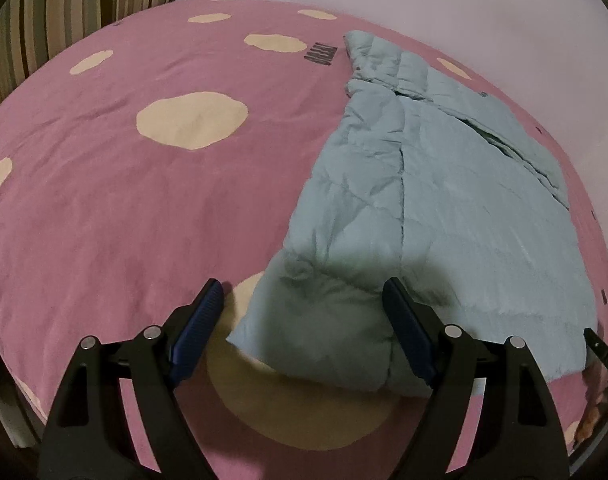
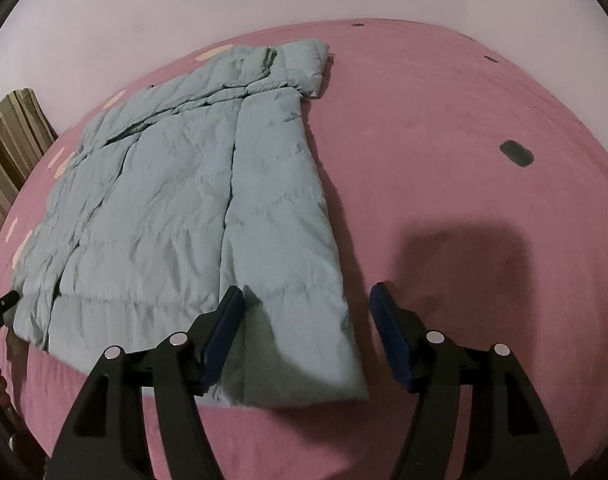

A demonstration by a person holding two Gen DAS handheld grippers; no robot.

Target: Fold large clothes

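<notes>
I see the pale blue jacket (image 1: 432, 208) lying flat on the pink bed (image 1: 103, 208) with its sides apparently folded in, while my left gripper (image 1: 304, 320) and right gripper (image 2: 306, 322) hover wide and empty over its near corners, the lengthwise fold still to do.

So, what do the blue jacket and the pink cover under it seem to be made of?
Jacket: thin synthetic shell over padding, probably; stitched puffy panels, fine crinkles, faint sheen. Cover: soft woven cloth, likely cotton; matte, gentle creases, cream patches.
</notes>
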